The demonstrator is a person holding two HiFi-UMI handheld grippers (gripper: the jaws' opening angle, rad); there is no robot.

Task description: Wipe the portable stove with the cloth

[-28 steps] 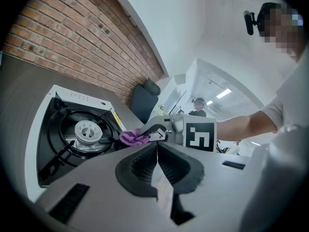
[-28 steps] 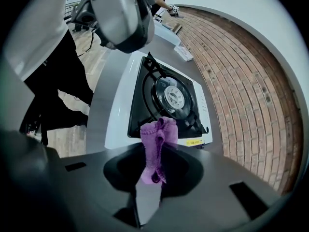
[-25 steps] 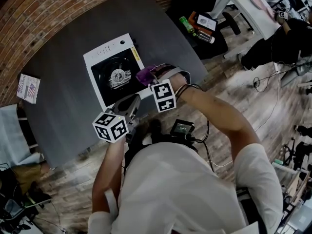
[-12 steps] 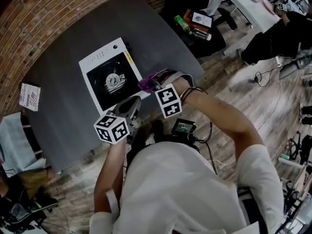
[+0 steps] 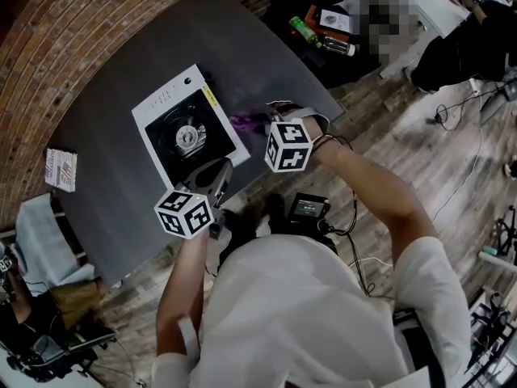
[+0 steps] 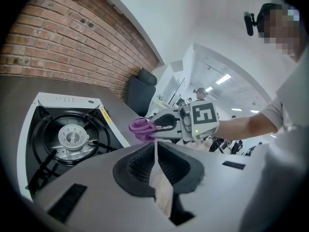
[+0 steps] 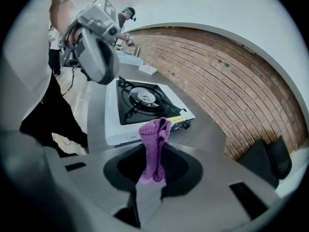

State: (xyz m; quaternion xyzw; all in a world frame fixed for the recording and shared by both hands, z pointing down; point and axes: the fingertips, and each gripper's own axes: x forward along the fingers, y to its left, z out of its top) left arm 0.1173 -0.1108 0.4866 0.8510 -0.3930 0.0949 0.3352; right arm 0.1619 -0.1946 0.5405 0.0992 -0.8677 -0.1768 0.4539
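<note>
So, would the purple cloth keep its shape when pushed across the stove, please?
Probably not: the cloth sits bunched and folded in the right gripper, so it likely flops. Its knitted texture suggests grip, not sliding, on the stove.

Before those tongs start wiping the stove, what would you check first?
1. Grip: ok, the right tongs are shut on the purple cloth.
2. Purple cloth on the stove: not ok, it is held beside the stove, above the table.
3. Burner out: ok, no flame shows.
4. Left tongs out of the way: ok, shut, empty, by the stove's near edge.
5. Where the dirt is: cannot tell.
</note>
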